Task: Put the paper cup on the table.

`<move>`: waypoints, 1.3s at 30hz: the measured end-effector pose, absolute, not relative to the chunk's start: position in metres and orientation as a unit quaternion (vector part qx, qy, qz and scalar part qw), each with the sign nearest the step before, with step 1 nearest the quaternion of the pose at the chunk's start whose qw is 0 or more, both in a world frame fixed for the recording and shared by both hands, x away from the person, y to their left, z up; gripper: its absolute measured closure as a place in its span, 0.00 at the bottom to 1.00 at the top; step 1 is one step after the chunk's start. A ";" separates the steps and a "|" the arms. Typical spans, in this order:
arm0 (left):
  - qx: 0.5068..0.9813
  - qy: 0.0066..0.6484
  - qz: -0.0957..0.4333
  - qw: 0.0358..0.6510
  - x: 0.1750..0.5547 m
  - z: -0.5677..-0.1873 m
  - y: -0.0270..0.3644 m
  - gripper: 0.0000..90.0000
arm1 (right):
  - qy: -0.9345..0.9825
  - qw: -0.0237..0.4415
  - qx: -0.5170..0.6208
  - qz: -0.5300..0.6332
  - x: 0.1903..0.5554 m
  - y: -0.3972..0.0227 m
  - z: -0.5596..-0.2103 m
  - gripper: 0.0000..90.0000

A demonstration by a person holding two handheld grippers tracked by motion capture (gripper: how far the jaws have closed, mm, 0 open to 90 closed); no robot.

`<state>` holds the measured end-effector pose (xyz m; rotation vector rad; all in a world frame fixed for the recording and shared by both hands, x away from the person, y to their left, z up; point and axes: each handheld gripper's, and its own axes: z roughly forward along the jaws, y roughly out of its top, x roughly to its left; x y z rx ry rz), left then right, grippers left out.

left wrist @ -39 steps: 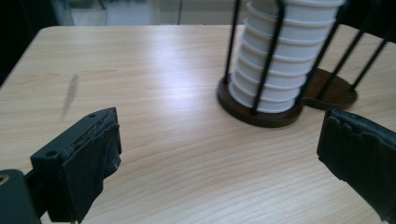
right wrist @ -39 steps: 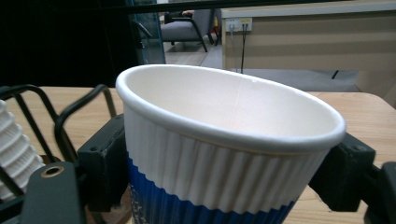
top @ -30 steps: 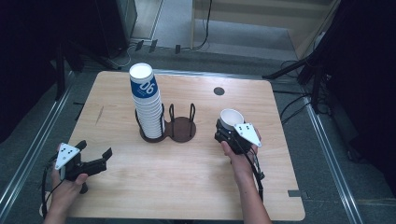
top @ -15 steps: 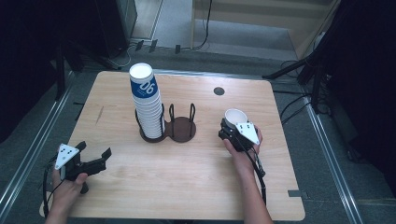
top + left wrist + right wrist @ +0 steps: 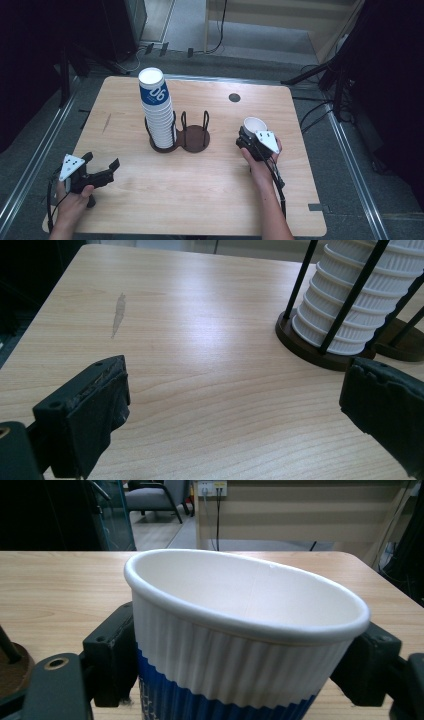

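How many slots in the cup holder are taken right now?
1 of 2: the left ring of the cup holder holds the cup stack; the right ring is empty. One loose cup sits in the right gripper.

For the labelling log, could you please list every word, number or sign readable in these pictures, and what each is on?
"06": white digits on the blue band of the top cup in the cup stack, high view.
Print on the blue band of the paper cup, which the right tool grips: too cut off to read.
Nothing else is legible.
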<state>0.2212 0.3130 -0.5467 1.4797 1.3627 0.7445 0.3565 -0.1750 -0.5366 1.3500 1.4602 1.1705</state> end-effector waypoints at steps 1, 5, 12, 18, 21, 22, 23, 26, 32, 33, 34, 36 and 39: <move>0.605 0.558 0.304 0.479 0.221 -0.547 0.313 0.00 | 0.578 0.406 0.536 0.463 0.357 -0.175 -0.537 0.21; 0.603 0.559 0.301 0.482 0.221 -0.546 0.314 0.00 | 0.582 0.402 0.541 0.455 0.358 -0.175 -0.540 0.21; 0.605 0.560 0.298 0.482 0.221 -0.547 0.314 0.00 | 0.585 0.408 0.539 0.448 0.358 -0.173 -0.542 0.20; 0.605 0.560 0.297 0.482 0.221 -0.547 0.314 0.00 | 0.576 0.410 0.546 0.449 0.357 -0.171 -0.544 0.19; 0.605 0.561 0.297 0.482 0.221 -0.547 0.314 0.00 | 0.580 0.415 0.543 0.444 0.356 -0.171 -0.544 0.19; 0.604 0.561 0.297 0.482 0.221 -0.547 0.314 0.00 | 0.581 0.414 0.543 0.443 0.356 -0.170 -0.543 0.19; 0.605 0.561 0.297 0.482 0.221 -0.547 0.314 0.00 | 0.583 0.413 0.542 0.443 0.355 -0.170 -0.543 0.19; 0.604 0.561 0.296 0.482 0.221 -0.546 0.314 0.00 | 0.587 0.413 0.540 0.440 0.355 -0.169 -0.543 0.19; 0.603 0.562 0.295 0.484 0.221 -0.547 0.314 0.00 | 0.590 0.416 0.537 0.437 0.354 -0.168 -0.543 0.18; 0.602 0.562 0.295 0.484 0.221 -0.546 0.314 0.00 | 0.591 0.415 0.537 0.436 0.354 -0.167 -0.543 0.18; 0.602 0.562 0.295 0.485 0.221 -0.546 0.314 0.00 | 0.592 0.416 0.535 0.436 0.353 -0.167 -0.543 0.18; 0.603 0.562 0.294 0.484 0.221 -0.546 0.314 0.00 | 0.595 0.411 0.534 0.438 0.353 -0.166 -0.543 0.17; 0.603 0.563 0.293 0.484 0.221 -0.547 0.314 0.00 | 0.601 0.413 0.530 0.434 0.352 -0.163 -0.543 0.17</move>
